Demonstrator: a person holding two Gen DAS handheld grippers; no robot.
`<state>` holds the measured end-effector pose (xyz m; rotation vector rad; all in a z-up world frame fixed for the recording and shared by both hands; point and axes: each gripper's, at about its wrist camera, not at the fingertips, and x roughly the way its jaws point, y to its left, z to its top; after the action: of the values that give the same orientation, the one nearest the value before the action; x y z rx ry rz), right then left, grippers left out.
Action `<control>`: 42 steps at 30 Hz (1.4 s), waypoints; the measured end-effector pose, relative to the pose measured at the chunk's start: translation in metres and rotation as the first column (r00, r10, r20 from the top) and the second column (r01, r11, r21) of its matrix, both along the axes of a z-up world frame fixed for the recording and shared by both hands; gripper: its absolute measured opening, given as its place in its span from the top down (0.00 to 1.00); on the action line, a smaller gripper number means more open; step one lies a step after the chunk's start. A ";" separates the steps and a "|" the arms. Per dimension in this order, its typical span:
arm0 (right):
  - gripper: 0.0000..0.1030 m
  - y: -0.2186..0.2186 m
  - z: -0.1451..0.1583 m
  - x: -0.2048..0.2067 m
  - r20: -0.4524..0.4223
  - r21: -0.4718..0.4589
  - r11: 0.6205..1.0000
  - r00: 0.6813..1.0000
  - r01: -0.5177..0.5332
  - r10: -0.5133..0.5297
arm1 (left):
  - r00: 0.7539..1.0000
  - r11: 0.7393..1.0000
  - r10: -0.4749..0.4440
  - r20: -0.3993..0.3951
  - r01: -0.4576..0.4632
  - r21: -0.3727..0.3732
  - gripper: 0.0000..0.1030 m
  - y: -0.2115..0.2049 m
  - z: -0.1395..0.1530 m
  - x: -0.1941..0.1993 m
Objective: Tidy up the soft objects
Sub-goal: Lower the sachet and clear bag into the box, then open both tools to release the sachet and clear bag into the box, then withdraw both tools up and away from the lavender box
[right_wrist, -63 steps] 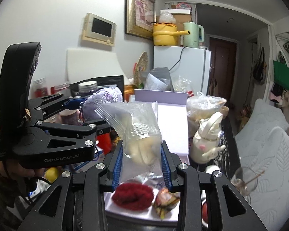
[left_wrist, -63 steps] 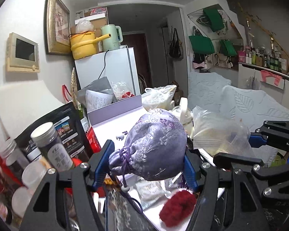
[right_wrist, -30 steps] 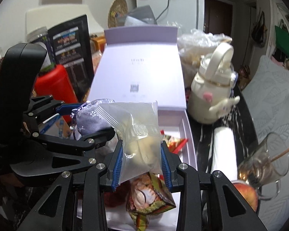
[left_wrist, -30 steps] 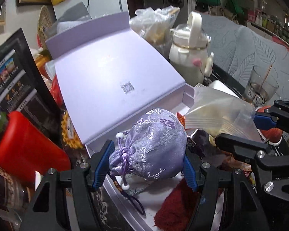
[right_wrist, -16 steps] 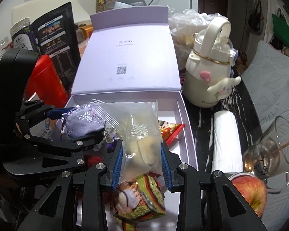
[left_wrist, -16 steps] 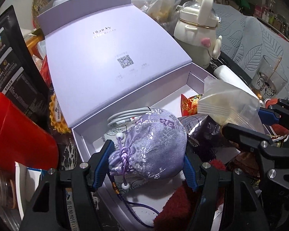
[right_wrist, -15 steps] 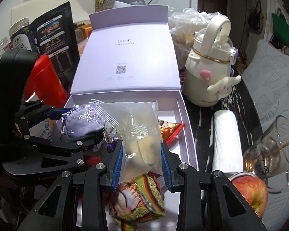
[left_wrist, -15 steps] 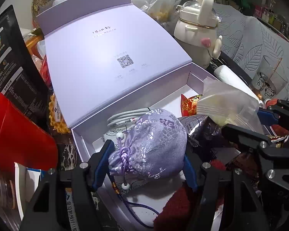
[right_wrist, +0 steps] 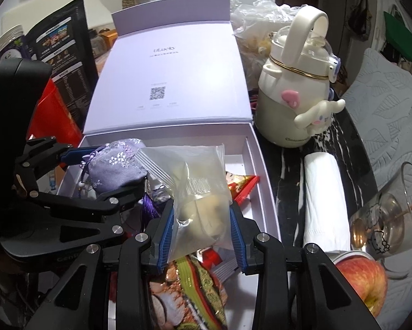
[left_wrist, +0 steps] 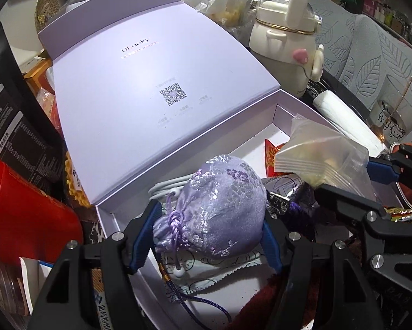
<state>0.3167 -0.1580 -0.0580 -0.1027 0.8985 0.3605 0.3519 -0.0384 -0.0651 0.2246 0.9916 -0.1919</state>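
My left gripper (left_wrist: 208,236) clamps the pouch (left_wrist: 216,209) and my right gripper (right_wrist: 201,233) the bag (right_wrist: 197,192) over the crowded box (right_wrist: 263,192); either could snag and spill out.

Both wrist views close, angled down; share lavender box (left_wrist: 296,104) (right_wrist: 260,165) (open).

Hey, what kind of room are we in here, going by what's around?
Probably a lived-in home, a cluttered living or dining corner: a character water bottle, an apple and a cartoon drinking glass share the dark marbled tabletop, and bags hang by a doorway behind.
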 end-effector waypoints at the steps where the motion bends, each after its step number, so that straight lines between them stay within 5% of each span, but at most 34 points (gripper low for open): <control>1: 0.64 0.000 0.000 0.001 0.000 -0.002 1.000 1.000 0.002 -0.002 | 1.000 1.000 0.000 -0.003 0.000 0.003 0.35 0.000 0.000 0.001; 9: 0.61 0.001 0.002 0.000 -0.005 -0.014 1.000 1.000 0.010 -0.010 | 1.000 1.000 0.008 -0.010 -0.008 0.023 0.34 -0.003 -0.001 0.002; 17: 0.47 -0.003 0.012 -0.009 0.018 -0.038 0.999 0.999 0.037 -0.036 | 0.999 0.998 0.035 -0.022 -0.034 0.044 0.24 -0.006 -0.001 -0.001; 26: 0.47 -0.007 0.024 -0.022 0.032 -0.064 0.996 0.998 0.060 -0.058 | 0.998 0.997 0.065 -0.024 -0.065 0.031 0.23 0.002 0.009 -0.016; 42: 0.47 -0.015 0.115 -0.083 0.236 -0.015 0.997 0.969 0.079 -0.073 | 0.975 0.996 0.083 0.205 -0.078 -0.035 0.23 0.010 0.116 -0.082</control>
<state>0.2336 -0.1735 0.0570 -0.1306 0.6701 0.2596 0.2695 -0.0283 0.0505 0.1752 0.7896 -0.1055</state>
